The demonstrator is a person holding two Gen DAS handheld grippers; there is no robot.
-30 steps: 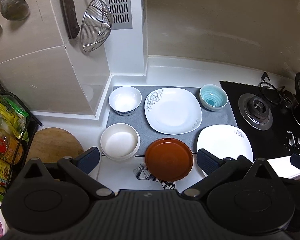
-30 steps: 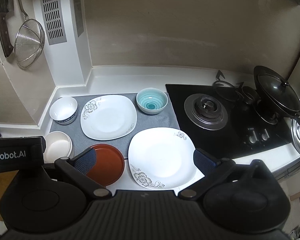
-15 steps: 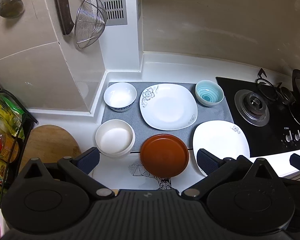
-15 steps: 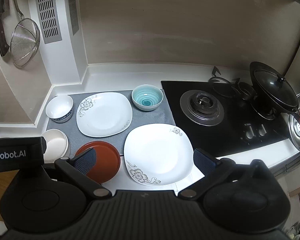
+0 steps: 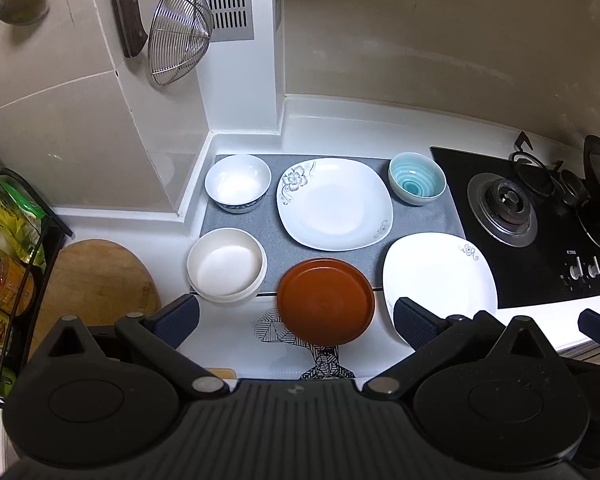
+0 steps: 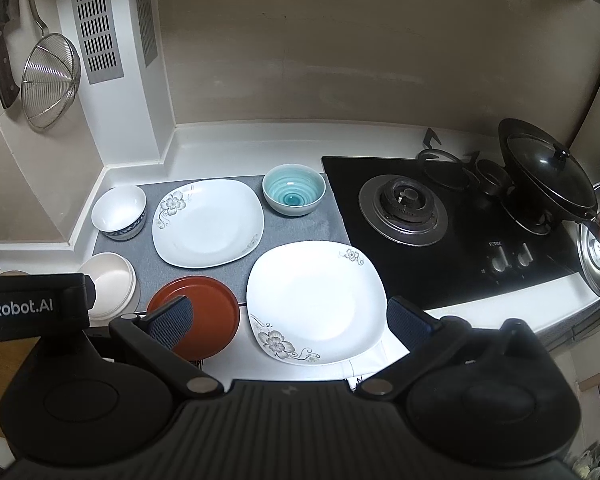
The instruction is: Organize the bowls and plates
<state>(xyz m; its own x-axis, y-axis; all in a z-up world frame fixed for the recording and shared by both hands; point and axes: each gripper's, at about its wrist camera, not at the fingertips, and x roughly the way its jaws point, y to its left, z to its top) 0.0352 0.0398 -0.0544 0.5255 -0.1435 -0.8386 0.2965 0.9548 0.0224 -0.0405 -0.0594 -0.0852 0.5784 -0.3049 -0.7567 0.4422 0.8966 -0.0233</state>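
A: What's changed over the last second?

B: Only the viewpoint. Both cameras drift a little and the dishes slide slightly in frame, but none has moved on the counter. Nothing is picked up or stacked, so the sorting looks not yet begun, by my read.

A: Left gripper (image 5: 296, 322)?

B: Jaws spread wide, empty, touching nothing. It hangs above the counter's near edge. Just ahead of it, between the fingers, is the brown plate (image 5: 326, 301). Ahead-left is the cream bowl (image 5: 227, 265). Further out is the flowered plate (image 5: 335, 204) on the grey mat (image 5: 452, 222), with the white bowl (image 5: 238, 183) far-left and the blue bowl (image 5: 417, 178) far-right.

A: Right gripper (image 6: 287, 322)?

B: Same: jaws wide apart, nothing held, no contact. The near white plate (image 6: 316, 300) sits directly ahead between its fingers. The brown plate is partly behind its left finger. The left tool's body (image 6: 32, 308) is alongside on the left.

A: Beyond that?

B: The stove (image 6: 452, 224) is ahead-right, with a lidded wok (image 6: 548, 176) on its far burner.

A: Next?

B: Probably the two square plates stack and the bowls nest. The rims are thin and glazed, so I'd expect slip risk.
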